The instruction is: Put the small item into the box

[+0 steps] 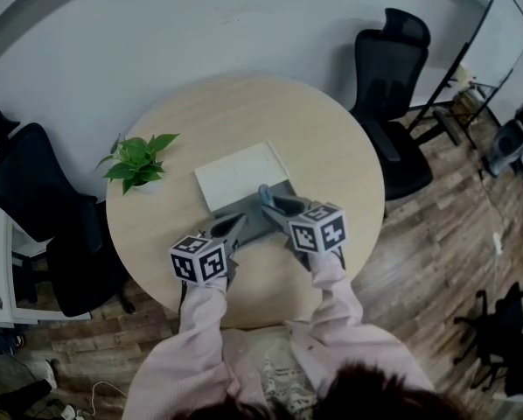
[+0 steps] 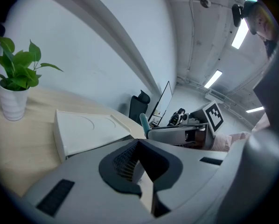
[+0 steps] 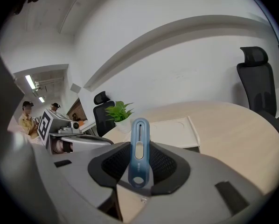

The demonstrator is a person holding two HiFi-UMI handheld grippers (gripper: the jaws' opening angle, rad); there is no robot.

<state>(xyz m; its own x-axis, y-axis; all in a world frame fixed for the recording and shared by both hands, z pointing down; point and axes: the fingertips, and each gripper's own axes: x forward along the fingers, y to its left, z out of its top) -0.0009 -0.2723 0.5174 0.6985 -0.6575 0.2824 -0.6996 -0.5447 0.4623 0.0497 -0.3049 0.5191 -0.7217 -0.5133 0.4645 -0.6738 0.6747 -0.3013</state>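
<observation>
Round wooden table (image 1: 331, 147) beneath the flat white box (image 1: 241, 174). Black office chair (image 1: 388, 94) past the box's far right, off the table. Potted plant (image 1: 137, 160) to the box's left, apart from it. Left gripper (image 2: 139, 164) just short of the box's near edge, jaws closed together, nothing between. Right gripper (image 1: 279, 208) by the box's near right corner, clamped on the blue small item (image 3: 139, 148), held upright, outside the box.
</observation>
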